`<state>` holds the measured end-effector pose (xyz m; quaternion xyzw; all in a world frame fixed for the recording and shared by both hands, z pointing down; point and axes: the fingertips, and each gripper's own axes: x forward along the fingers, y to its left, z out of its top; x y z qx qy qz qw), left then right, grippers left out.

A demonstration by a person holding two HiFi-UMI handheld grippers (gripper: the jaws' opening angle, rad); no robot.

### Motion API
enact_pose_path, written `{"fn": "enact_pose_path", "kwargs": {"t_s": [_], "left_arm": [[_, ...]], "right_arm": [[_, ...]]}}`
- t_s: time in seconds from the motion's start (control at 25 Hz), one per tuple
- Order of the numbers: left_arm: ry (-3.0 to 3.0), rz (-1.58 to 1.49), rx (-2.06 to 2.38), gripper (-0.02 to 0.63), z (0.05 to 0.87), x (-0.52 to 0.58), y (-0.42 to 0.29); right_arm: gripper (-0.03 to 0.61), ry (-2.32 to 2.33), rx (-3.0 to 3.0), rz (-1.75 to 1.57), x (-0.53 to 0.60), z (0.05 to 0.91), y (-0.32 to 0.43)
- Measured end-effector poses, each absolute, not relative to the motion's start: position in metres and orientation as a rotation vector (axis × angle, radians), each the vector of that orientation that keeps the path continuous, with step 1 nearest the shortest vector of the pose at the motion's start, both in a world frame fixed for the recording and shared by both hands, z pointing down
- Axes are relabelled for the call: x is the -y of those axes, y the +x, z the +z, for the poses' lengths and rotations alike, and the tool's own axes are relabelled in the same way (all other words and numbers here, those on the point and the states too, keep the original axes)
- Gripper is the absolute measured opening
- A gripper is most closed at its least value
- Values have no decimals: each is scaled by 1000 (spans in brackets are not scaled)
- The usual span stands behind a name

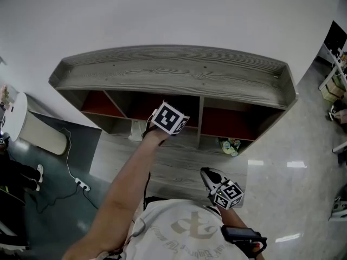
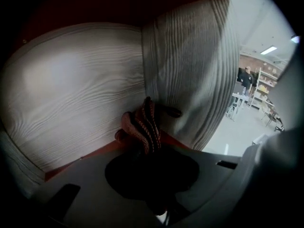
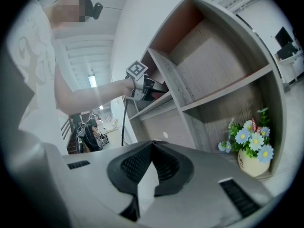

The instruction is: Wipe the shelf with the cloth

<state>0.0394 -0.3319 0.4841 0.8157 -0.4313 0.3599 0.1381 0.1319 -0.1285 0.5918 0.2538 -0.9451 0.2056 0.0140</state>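
Cloth (image 2: 141,127), likely soft and light, sits bunched in the clamped left gripper (image 2: 147,151), against the wood inside the shelf's (image 1: 179,69) middle compartment. Holding that bunched fold should do. The right gripper (image 3: 151,148) hangs below the shelf, jaws together, empty.

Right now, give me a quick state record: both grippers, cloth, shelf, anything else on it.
left gripper: shut on cloth, reaching into the shelf's middle upper compartment
cloth: reddish-brown, striped, bunched at the jaw tips, against a wood-grain panel near an inner corner
right gripper: shut, empty, held low in front of the shelf
shelf: grey wood grain, open compartments, red back panels
flower pot: lower right compartment, upright
task status: cloth is at the shelf surface, so wiping looks plausible
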Motion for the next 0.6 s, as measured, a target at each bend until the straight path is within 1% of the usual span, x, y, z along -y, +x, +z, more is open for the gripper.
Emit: {"fn": "enact_pose_path", "kwargs": {"t_s": [0.6], "left_arm": [[2445,958,1044,61,483,291,67]], "right_arm": [[5,830,2916,628,111,583,108]]}}
